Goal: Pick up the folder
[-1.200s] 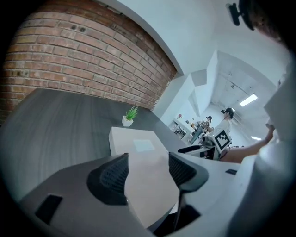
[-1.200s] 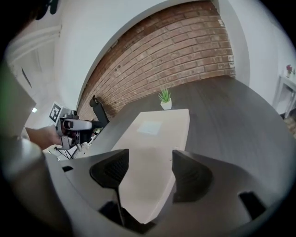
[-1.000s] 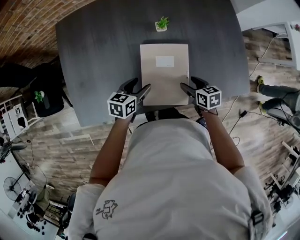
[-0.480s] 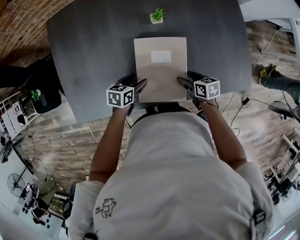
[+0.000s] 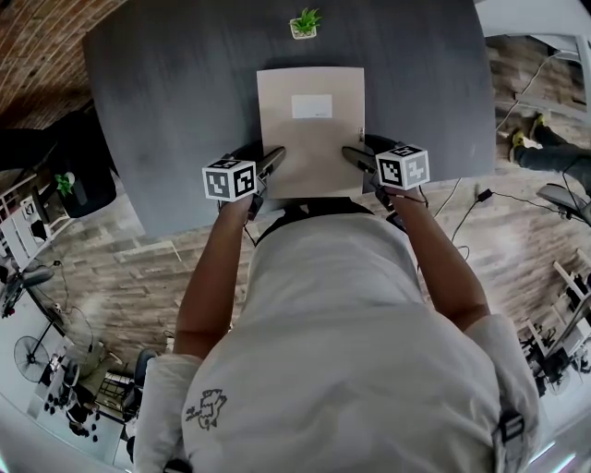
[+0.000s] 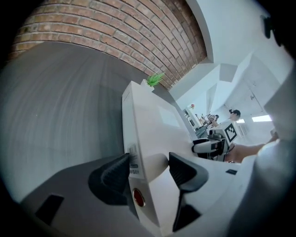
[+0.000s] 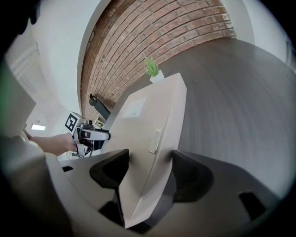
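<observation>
A beige box folder (image 5: 309, 139) with a white label lies lengthwise on the dark grey table (image 5: 175, 92), its near end at the table's front edge. My left gripper (image 5: 268, 163) grips the folder's left near edge. In the left gripper view its jaws (image 6: 149, 166) straddle the labelled spine of the folder (image 6: 152, 120), pads touching. My right gripper (image 5: 356, 155) clamps the right near edge. Its own view shows the gripper (image 7: 150, 166) pressed on both faces of the folder (image 7: 138, 125). Each gripper view shows the other gripper across the folder.
A small potted plant (image 5: 305, 23) stands just beyond the folder's far end. A brick wall (image 6: 115, 32) runs behind the table. On the wooden floor lie cables (image 5: 480, 199) to the right, and a dark seat (image 5: 83, 175) and fans (image 5: 28, 351) to the left.
Both grippers have moved inward from beside the folder's near corners onto its edges, and their jaws have closed on it.
</observation>
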Tool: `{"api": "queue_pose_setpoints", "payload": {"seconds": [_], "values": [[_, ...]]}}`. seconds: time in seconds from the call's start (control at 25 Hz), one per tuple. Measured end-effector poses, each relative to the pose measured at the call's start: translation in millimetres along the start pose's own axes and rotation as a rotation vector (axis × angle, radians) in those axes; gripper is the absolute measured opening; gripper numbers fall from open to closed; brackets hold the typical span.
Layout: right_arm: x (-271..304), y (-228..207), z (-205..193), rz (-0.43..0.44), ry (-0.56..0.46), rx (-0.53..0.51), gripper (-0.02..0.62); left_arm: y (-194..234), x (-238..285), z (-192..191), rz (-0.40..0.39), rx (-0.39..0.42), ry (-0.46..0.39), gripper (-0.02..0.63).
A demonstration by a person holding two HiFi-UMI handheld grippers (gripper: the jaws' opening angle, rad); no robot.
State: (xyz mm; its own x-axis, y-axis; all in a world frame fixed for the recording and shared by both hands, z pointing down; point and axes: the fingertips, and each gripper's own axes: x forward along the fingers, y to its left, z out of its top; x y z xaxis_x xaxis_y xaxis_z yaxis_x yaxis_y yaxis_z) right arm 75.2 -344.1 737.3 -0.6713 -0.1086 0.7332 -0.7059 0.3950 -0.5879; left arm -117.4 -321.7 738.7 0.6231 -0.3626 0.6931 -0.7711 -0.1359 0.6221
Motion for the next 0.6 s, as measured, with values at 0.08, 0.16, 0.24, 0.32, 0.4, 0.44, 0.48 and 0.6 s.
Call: {"api": "queue_pose_setpoints", "payload": {"seconds": [0.08, 0.16, 0.24, 0.32, 0.4, 0.44, 0.48, 0.6], "values": [[0.1, 0.2, -0.9, 0.003, 0.004, 0.001, 0.296, -1.2, 0.6, -0.9, -0.004, -0.002, 0.001, 0.279], [0.4, -0.5, -1.4, 0.011, 0.004, 0.001, 0.295, -0.8, 1.4, -1.1, -0.006, 0.000, 0.004, 0.278], [0.8, -1.4, -1.4, 0.018, 0.006, 0.004, 0.293, -0.4, 2.3, -1.0, -0.007, 0.001, 0.009, 0.278], [0.6, -2.0, -0.9, 0.021, 0.009, 0.009, 0.288, -1.1, 2.6, -0.9, -0.004, 0.002, 0.012, 0.276], [0.0, -1.9, -0.7, 0.020, 0.009, 0.016, 0.284, -2.1, 2.5, -1.0, 0.000, 0.002, 0.011, 0.272], [-0.3, -1.7, -0.8, 0.019, 0.008, 0.020, 0.282, -2.6, 2.3, -1.5, 0.001, 0.001, 0.010, 0.272], [-0.7, -1.4, -0.9, 0.020, 0.007, 0.023, 0.279, -3.1, 1.8, -2.4, 0.002, -0.001, 0.011, 0.270], [-2.7, 0.2, -0.8, 0.024, 0.009, 0.020, 0.274, -6.2, -0.8, -6.2, 0.008, -0.007, 0.017, 0.270]]}}
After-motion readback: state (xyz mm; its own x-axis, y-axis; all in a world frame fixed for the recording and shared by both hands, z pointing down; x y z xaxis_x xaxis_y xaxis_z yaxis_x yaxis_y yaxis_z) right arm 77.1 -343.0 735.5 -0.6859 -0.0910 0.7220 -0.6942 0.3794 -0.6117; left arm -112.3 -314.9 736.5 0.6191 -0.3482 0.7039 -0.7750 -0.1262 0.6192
